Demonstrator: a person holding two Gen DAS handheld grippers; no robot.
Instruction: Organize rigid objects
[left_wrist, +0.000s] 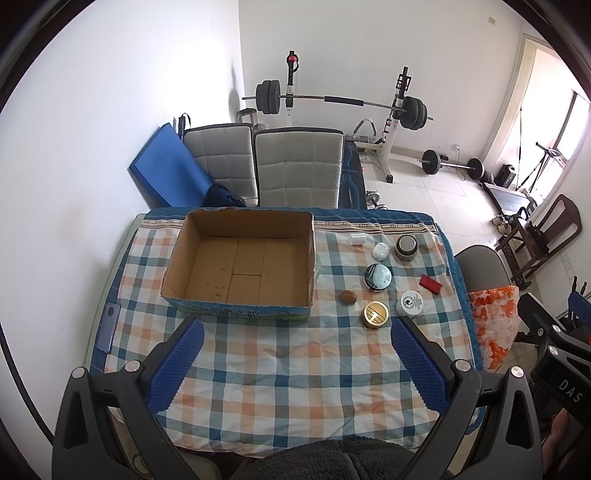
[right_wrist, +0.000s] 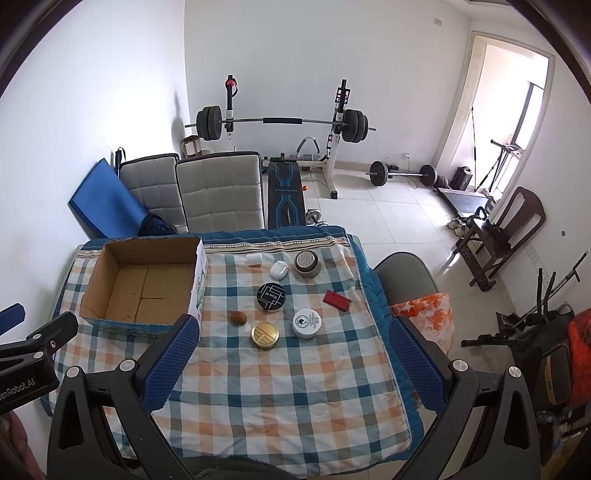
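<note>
Cardboard box (left_wrist: 240, 258) sits empty on my table (left_wrist: 280, 369), gold tin (right_wrist: 264, 334) and white tin (right_wrist: 306, 322) beside it; my left gripper (left_wrist: 295, 365) and right gripper (right_wrist: 291, 365) both hold their fingers spread, empty.

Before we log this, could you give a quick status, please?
Both grippers open, holding nothing. Cardboard box empty. Gold tin nearest; nothing blocking.

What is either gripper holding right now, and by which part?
Nothing is held. The left gripper and right gripper both hang open above the checked cloth, with only cloth between their fingers.
</note>
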